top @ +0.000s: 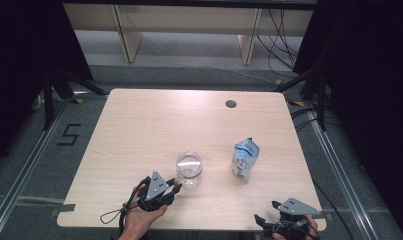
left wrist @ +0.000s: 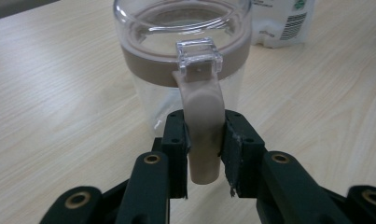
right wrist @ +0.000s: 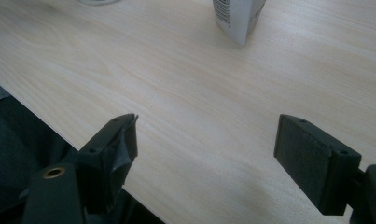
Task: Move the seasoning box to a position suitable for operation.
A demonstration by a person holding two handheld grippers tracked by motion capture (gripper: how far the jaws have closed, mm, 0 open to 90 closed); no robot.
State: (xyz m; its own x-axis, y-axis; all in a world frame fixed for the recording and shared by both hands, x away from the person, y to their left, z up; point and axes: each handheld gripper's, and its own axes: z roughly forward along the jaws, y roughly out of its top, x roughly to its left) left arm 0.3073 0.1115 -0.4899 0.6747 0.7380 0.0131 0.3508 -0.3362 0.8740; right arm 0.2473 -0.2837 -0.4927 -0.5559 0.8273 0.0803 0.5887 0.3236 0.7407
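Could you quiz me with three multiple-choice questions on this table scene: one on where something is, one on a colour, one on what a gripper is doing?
1. Where does the white pouch stand, seen from the person's side?
A. right of the clear jug
B. left of the clear jug
C. inside the clear jug

2. What colour is the band round the clear jug and its handle?
A. bright blue
B. beige
C. black

3. What is the left gripper doing?
A. hanging open over bare wood
B. gripping the pouch
C. closed on the jug's handle

Answers: 1 A, the high view shows the pouch to the jug's right. 2 B, the left gripper view shows a beige band and handle. 3 C, its two pads press the handle from both sides, while the right gripper is open.
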